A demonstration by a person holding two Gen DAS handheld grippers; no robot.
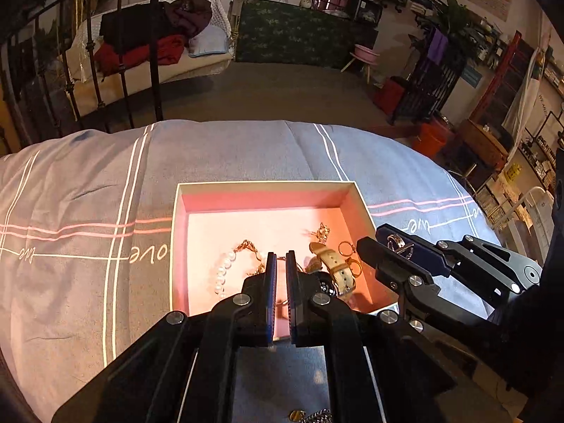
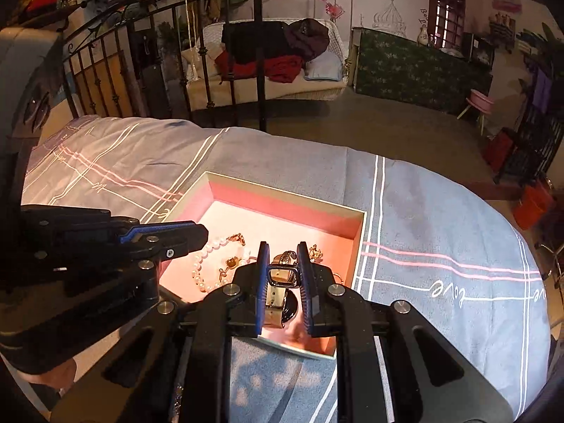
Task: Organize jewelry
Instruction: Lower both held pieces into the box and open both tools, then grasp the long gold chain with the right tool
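Observation:
An open box with a pink lining point(image 1: 262, 195) point(image 2: 282, 208) sits on the bed. Inside lie a pearl bracelet point(image 1: 222, 272) point(image 2: 204, 257), gold chains point(image 1: 321, 232), gold hoop earrings point(image 1: 347, 247) and a cream-strap watch point(image 1: 335, 264). My left gripper point(image 1: 281, 259) hovers over the box's near side, jaws nearly closed with nothing seen between them; it also shows in the right wrist view point(image 2: 197, 234). My right gripper point(image 2: 282, 250) is over the box's right part, shut on a silver buckle piece point(image 2: 283, 277); in the left wrist view point(image 1: 368, 243) silver metal point(image 1: 398, 243) shows between its fingers.
The bed has a grey-blue cover point(image 1: 88, 211) with white and pink stripes. More jewelry point(image 1: 310, 416) lies on the cover below my left gripper. A black iron bed rail point(image 2: 169, 70) stands at the far side. Beyond are a swing seat with clothes point(image 1: 148, 38) and shelves.

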